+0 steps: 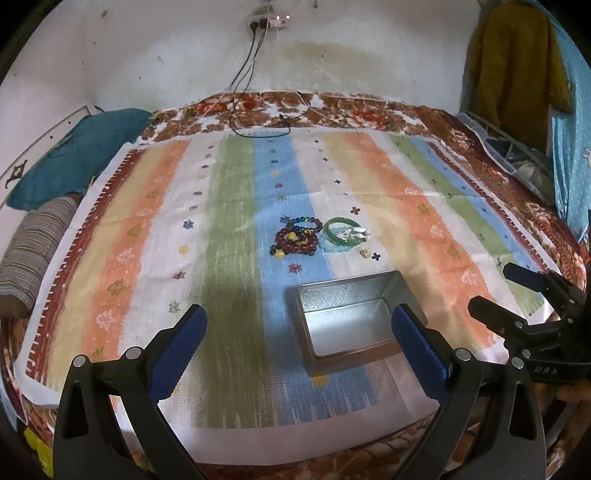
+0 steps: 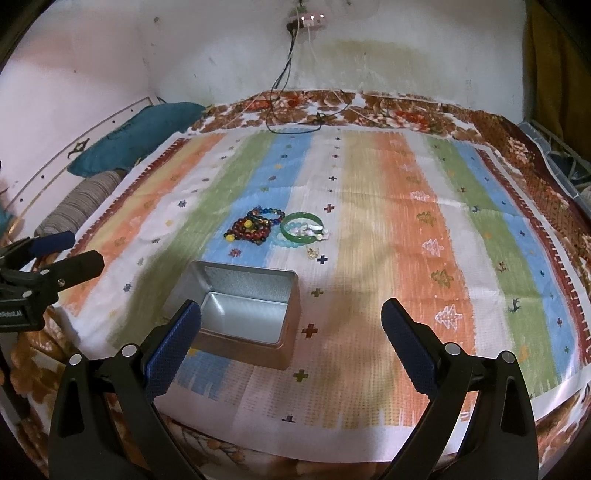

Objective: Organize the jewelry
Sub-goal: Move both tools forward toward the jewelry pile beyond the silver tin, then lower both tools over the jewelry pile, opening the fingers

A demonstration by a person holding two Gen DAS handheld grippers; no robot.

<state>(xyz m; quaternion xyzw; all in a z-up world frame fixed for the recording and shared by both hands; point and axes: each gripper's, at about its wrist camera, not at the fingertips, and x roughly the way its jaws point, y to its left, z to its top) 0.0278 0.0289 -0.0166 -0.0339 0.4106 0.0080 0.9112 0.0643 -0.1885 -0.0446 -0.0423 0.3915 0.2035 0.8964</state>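
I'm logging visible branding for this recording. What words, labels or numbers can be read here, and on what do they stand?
"...Robot.AI": white print on the body of the left tool, right wrist view; its start is cut off at the frame edge.
White lettering on the body of the right tool, left wrist view: too blurred to read.
Tin box, striped cloth and bracelets: no text visible.

Striped cloth (image 1: 236, 221), teal pillow (image 1: 77, 158) — wall socket (image 1: 267, 20), yellow garment (image 1: 513, 62)

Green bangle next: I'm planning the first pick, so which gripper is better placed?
Probably right. The green bangle lies on the pile's right side, the metal tin is nearer the left gripper, and both are open.
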